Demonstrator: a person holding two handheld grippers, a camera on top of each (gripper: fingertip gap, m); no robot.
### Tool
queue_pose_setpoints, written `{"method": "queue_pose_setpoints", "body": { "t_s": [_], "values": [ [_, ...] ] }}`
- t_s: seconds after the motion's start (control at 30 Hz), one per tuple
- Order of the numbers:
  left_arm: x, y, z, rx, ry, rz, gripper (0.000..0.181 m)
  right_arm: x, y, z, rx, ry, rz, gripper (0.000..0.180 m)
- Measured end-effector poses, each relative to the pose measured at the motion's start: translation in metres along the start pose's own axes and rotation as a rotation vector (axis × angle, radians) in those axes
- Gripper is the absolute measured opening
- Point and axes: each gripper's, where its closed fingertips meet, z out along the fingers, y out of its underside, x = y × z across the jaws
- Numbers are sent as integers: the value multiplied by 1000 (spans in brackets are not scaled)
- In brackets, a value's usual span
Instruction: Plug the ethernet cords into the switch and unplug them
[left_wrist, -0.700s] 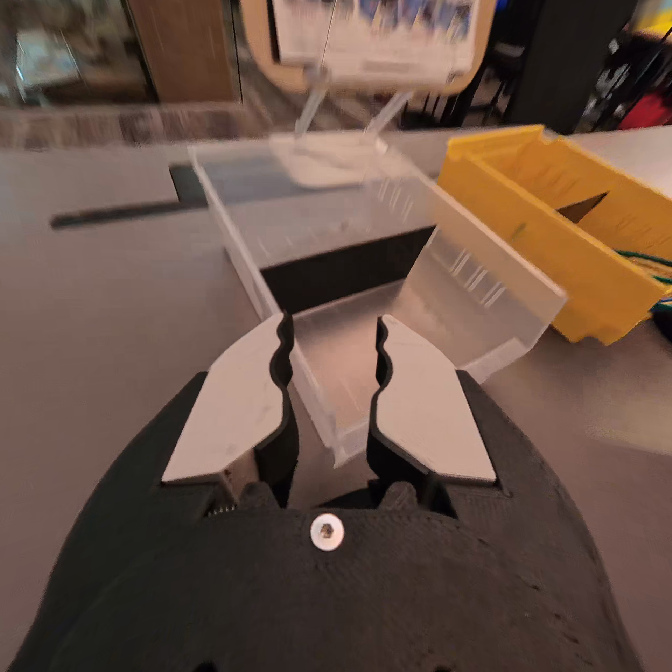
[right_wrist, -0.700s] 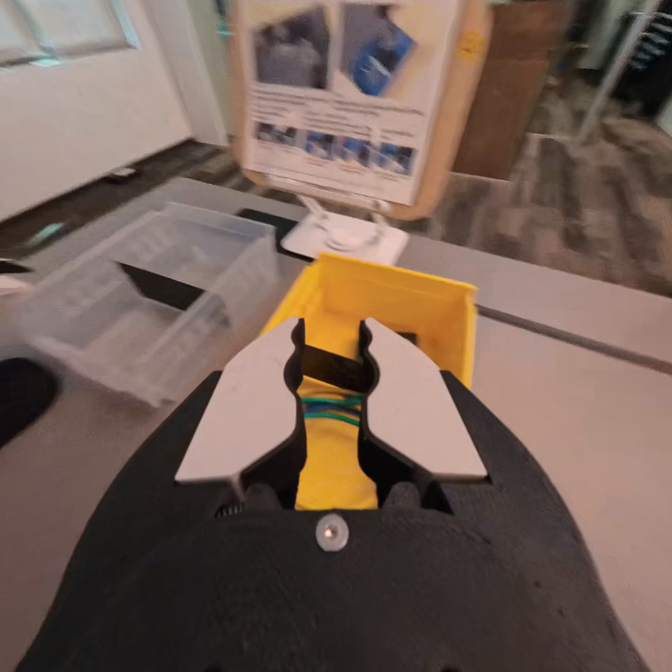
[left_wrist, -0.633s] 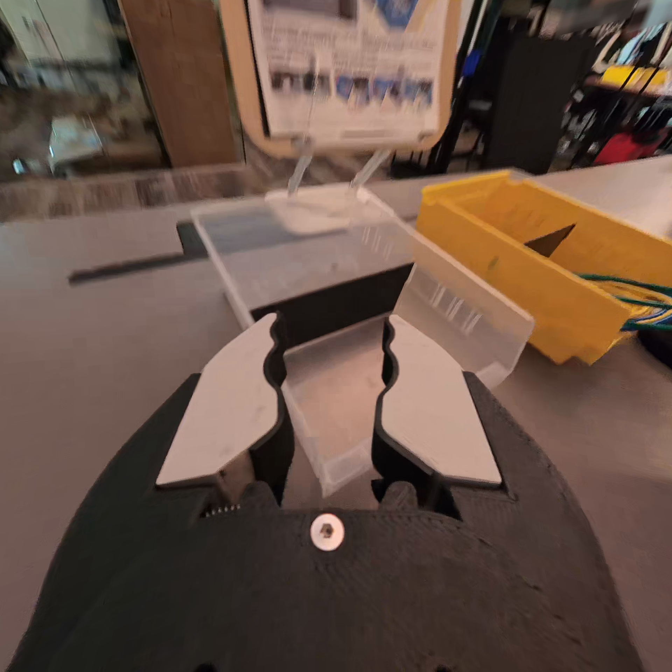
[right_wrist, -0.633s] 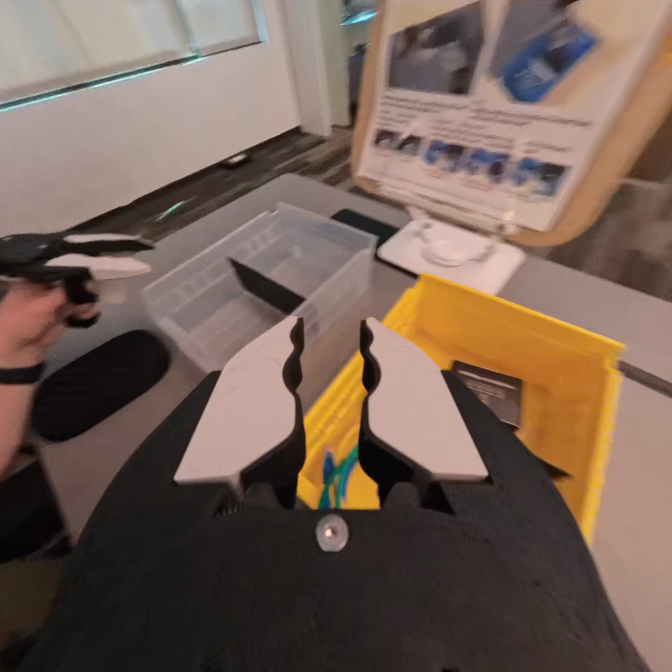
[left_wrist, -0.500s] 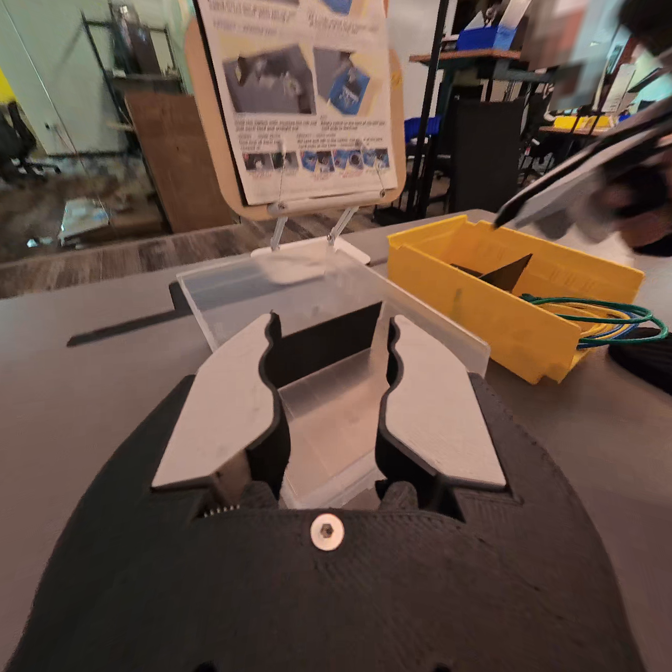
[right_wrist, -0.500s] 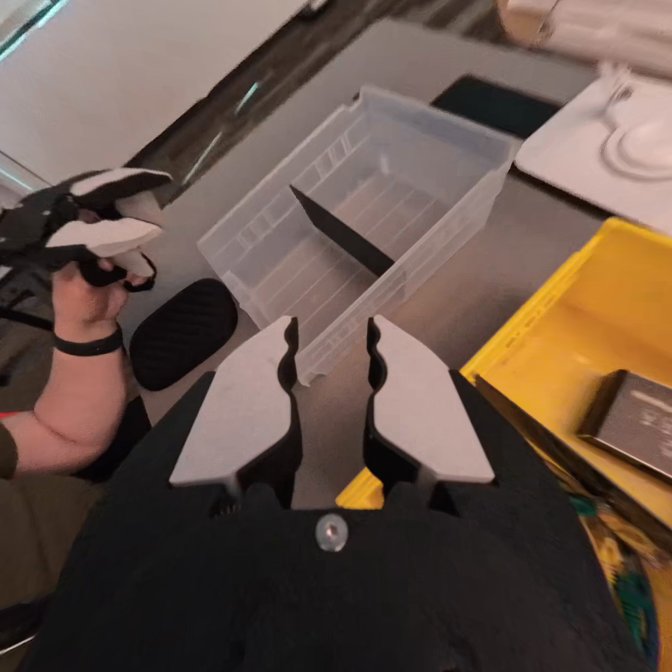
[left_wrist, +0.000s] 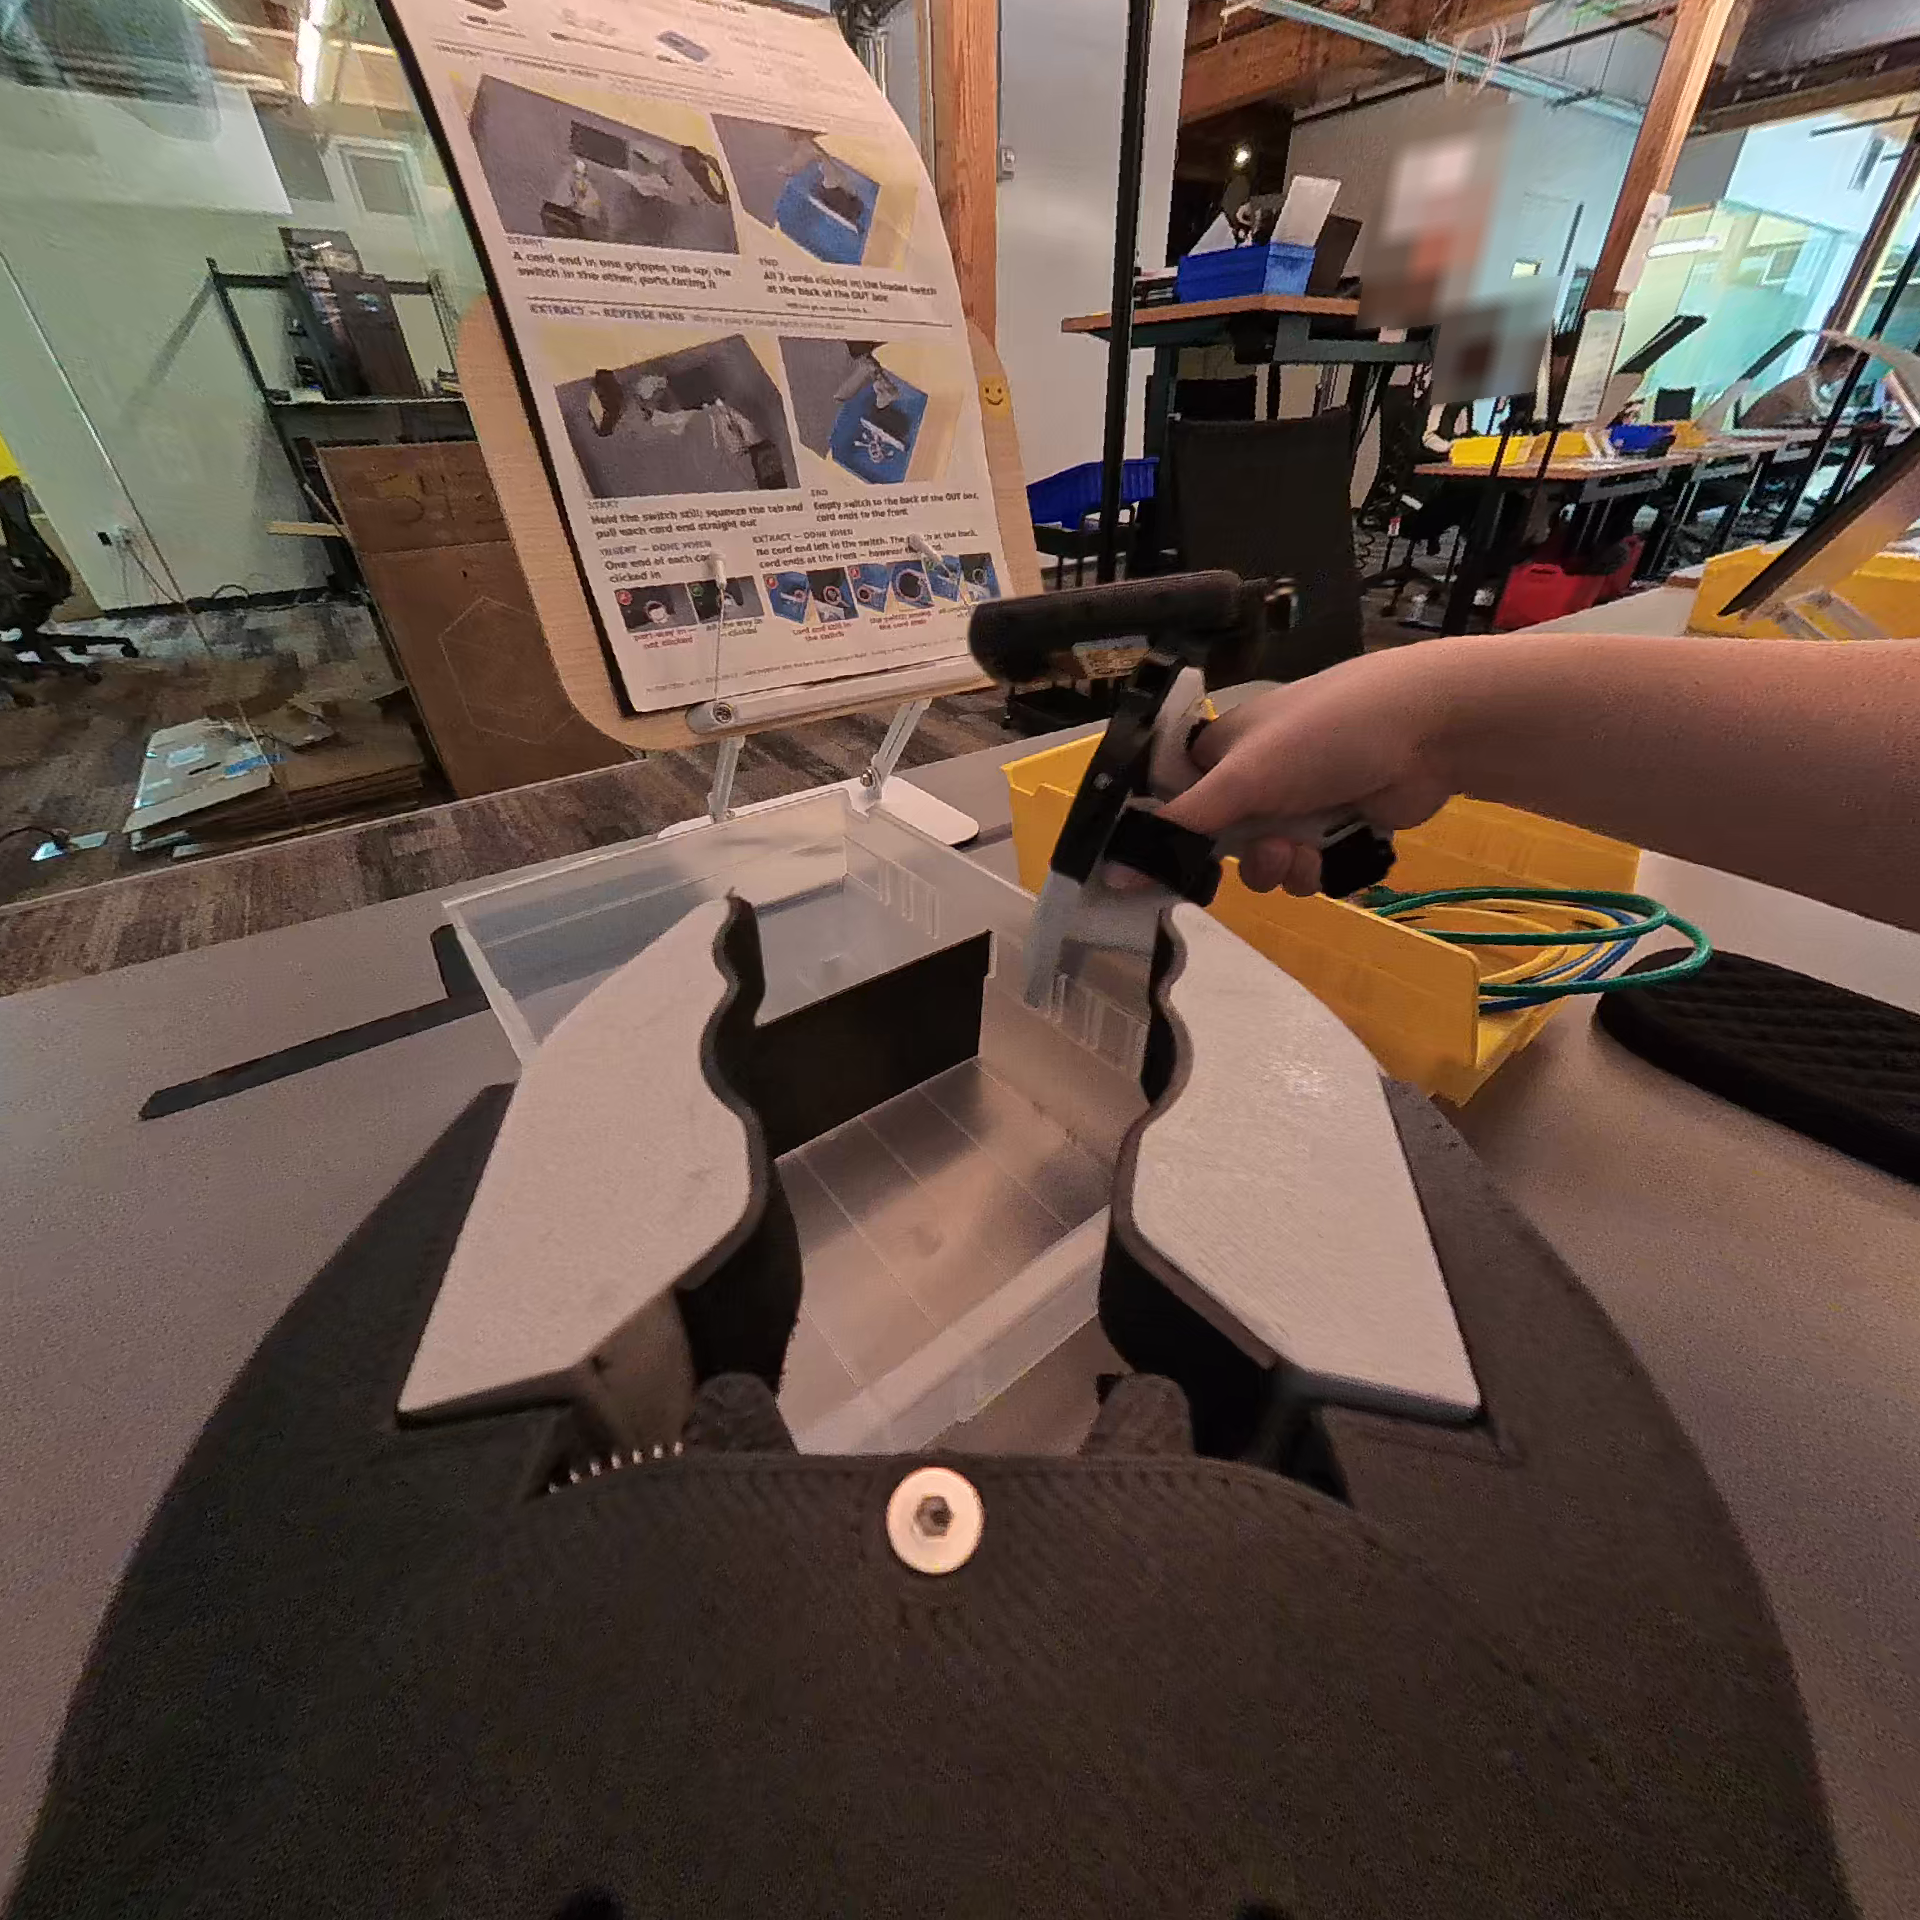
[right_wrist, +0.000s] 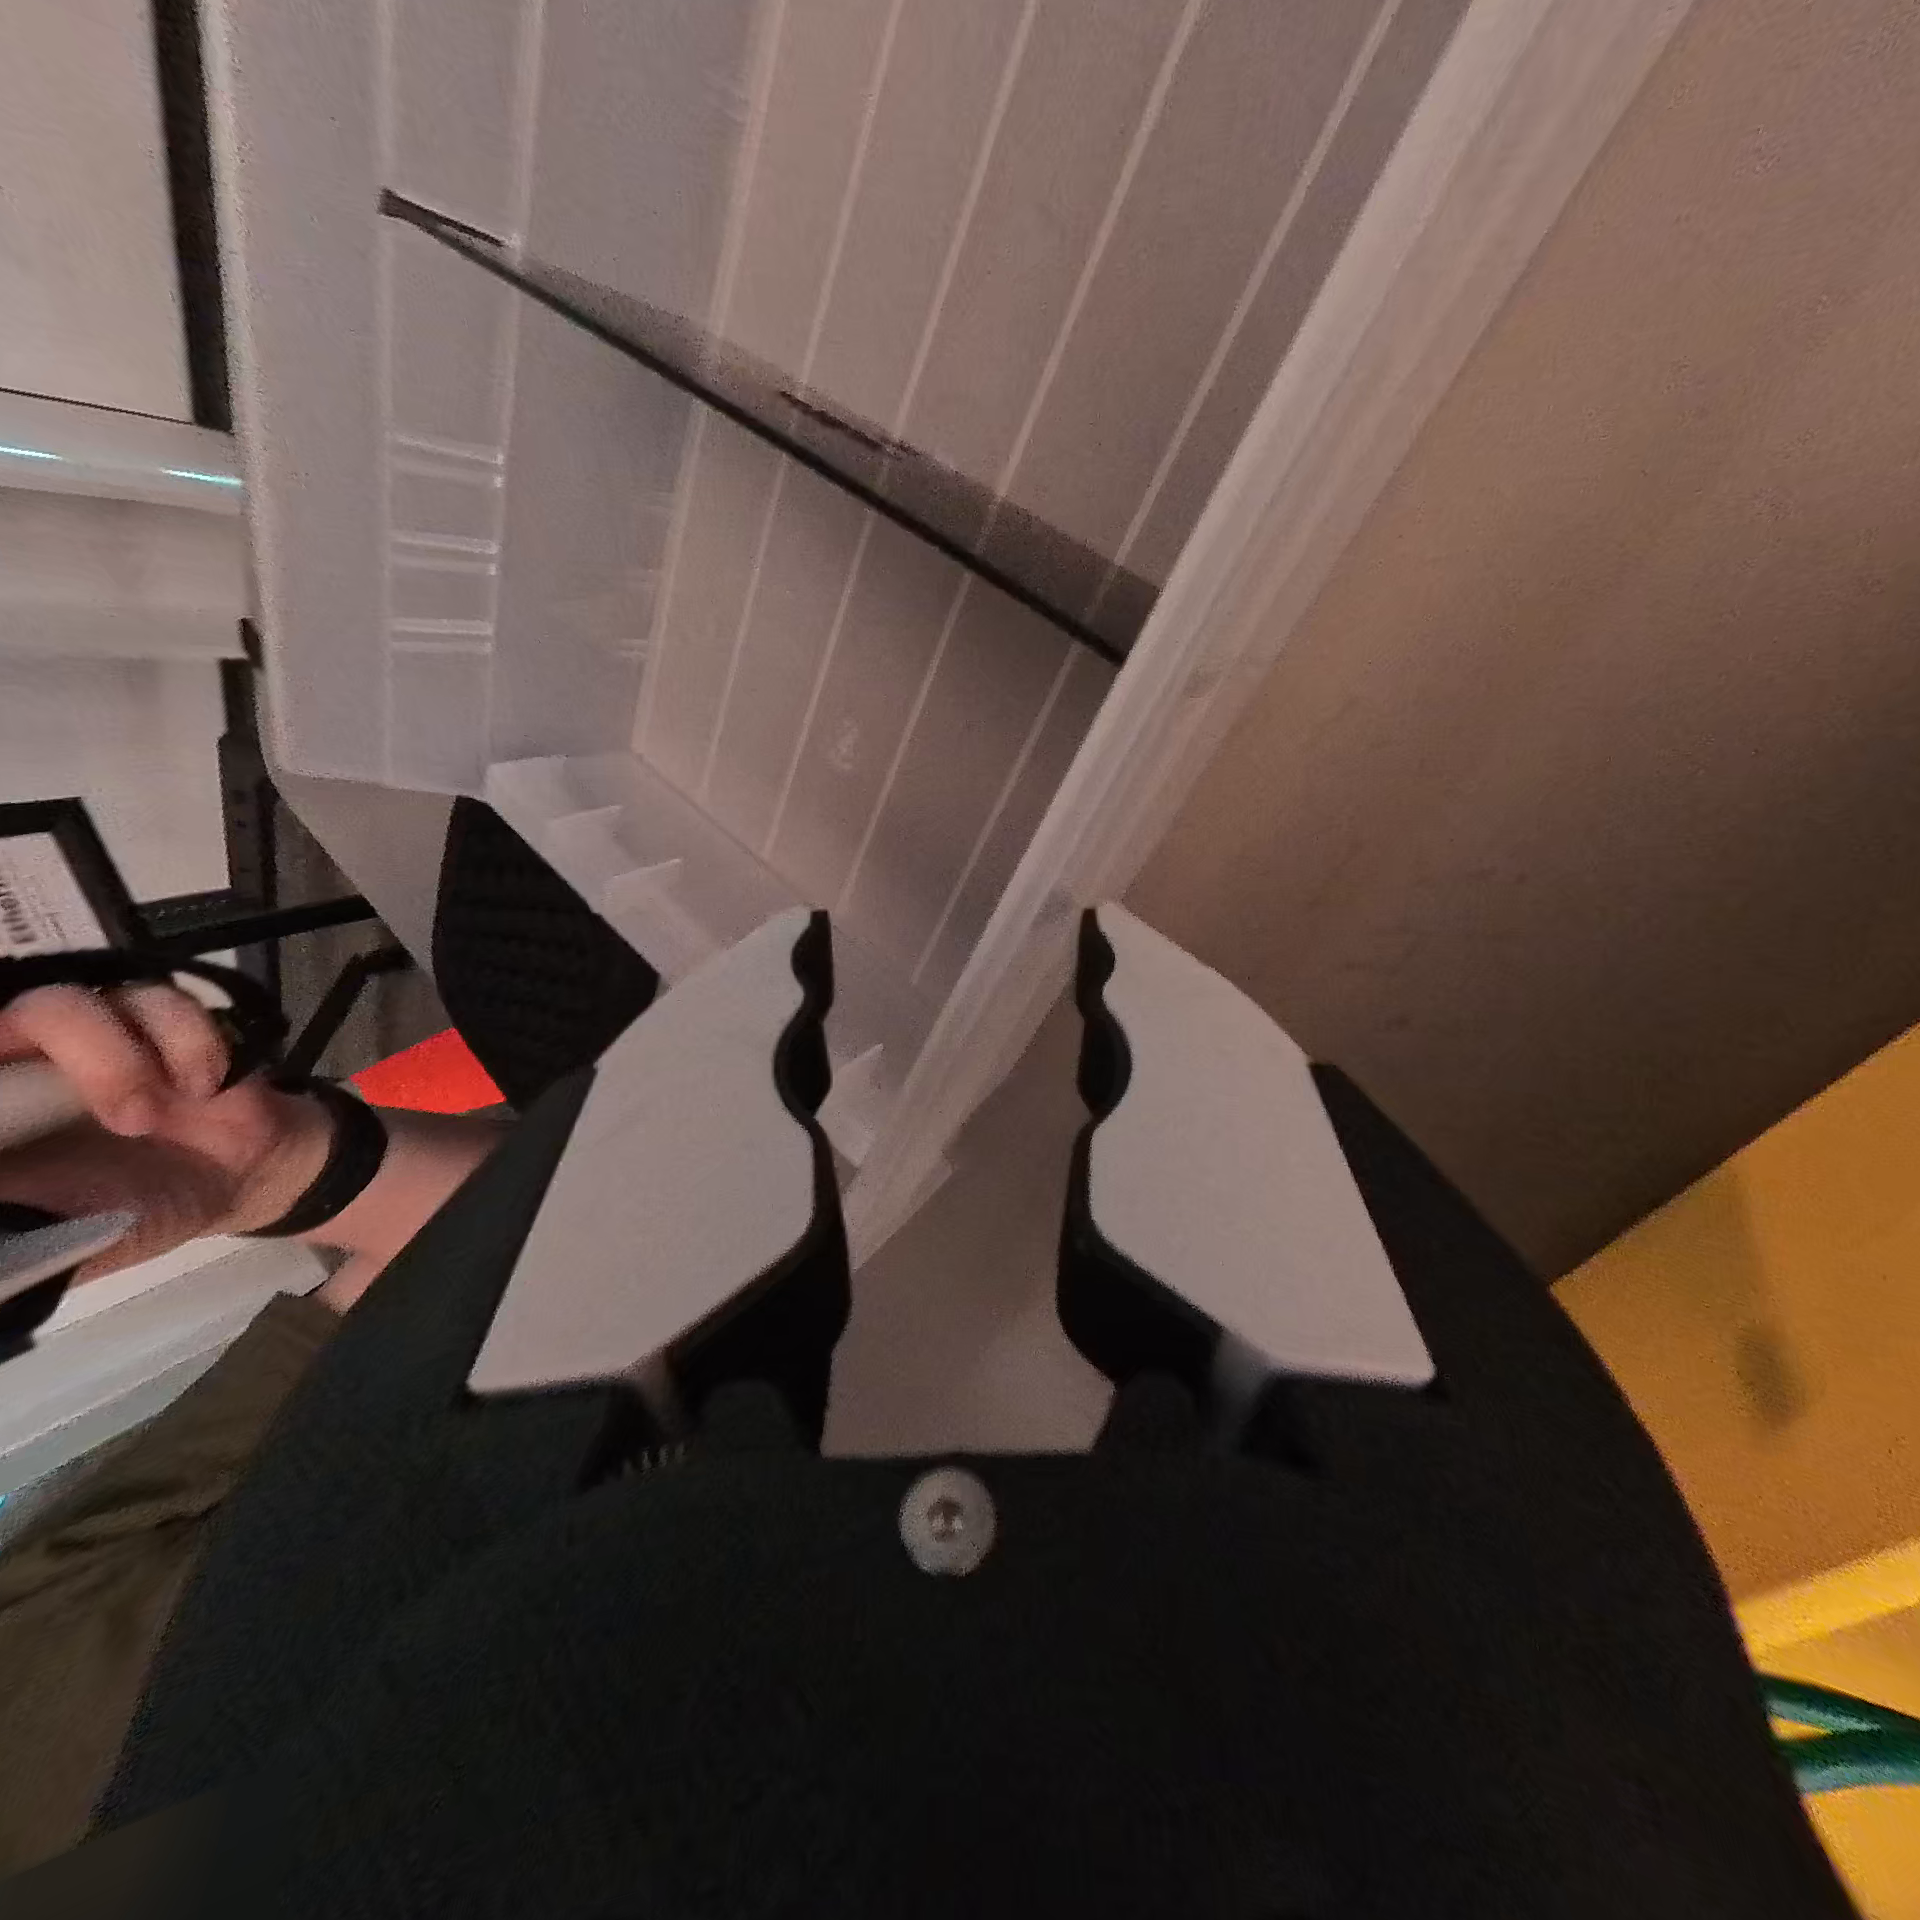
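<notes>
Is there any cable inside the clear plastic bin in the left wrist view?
No, the clear bin holds only a black divider; the green, blue and yellow cables lie at the yellow bin beside it.

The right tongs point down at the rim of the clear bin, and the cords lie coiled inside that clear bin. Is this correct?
Not quite. The cords lie in the yellow bin, as the left wrist view shows. The right tongs do point down at the clear bin's rim.

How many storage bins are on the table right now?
2: a clear bin with a black divider straight ahead of the left tool, and a yellow bin holding the cords to its right. Others may sit out of view.
</notes>
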Motion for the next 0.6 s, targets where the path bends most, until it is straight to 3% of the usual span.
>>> {"method": "queue_pose_setpoints", "body": {
  "t_s": [0.3,0.6],
  "values": [
    [2,3,-2,-25,-8,-2,70,15,10,23,-220,152,81,31],
    [3,-3,-10,0,15,-46,71,22,9,20,-184,103,113,19]
  ]
}}
